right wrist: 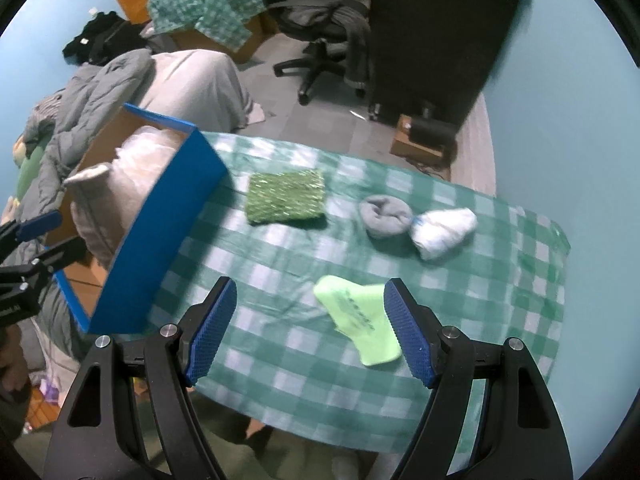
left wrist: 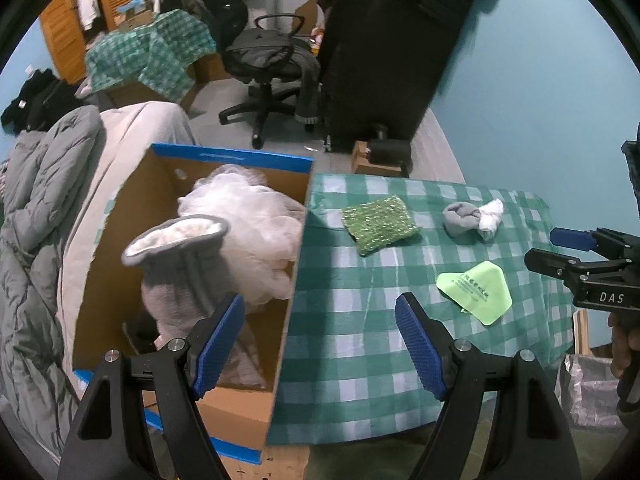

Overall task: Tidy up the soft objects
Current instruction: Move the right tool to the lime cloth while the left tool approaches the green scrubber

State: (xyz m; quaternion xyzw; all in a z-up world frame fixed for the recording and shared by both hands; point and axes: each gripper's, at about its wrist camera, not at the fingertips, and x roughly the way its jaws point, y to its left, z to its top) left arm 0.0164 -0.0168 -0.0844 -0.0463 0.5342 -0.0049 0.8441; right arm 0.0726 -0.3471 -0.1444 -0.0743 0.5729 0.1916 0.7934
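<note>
Over the blue-rimmed cardboard box (left wrist: 224,280) my left gripper (left wrist: 320,344) gapes wide beside the grey knitted sock (left wrist: 180,264) dropping inside. My right gripper (right wrist: 310,330), equally wide, lines up on the lime-green foam pad (right wrist: 360,320) lying on the checked tablecloth (right wrist: 280,248).

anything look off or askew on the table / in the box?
The cardboard box is tipped, with one side over the table edge. A grey sock is partly sticking out of it against white mesh, beside the open left gripper. Nothing is spilled or damaged.
</note>
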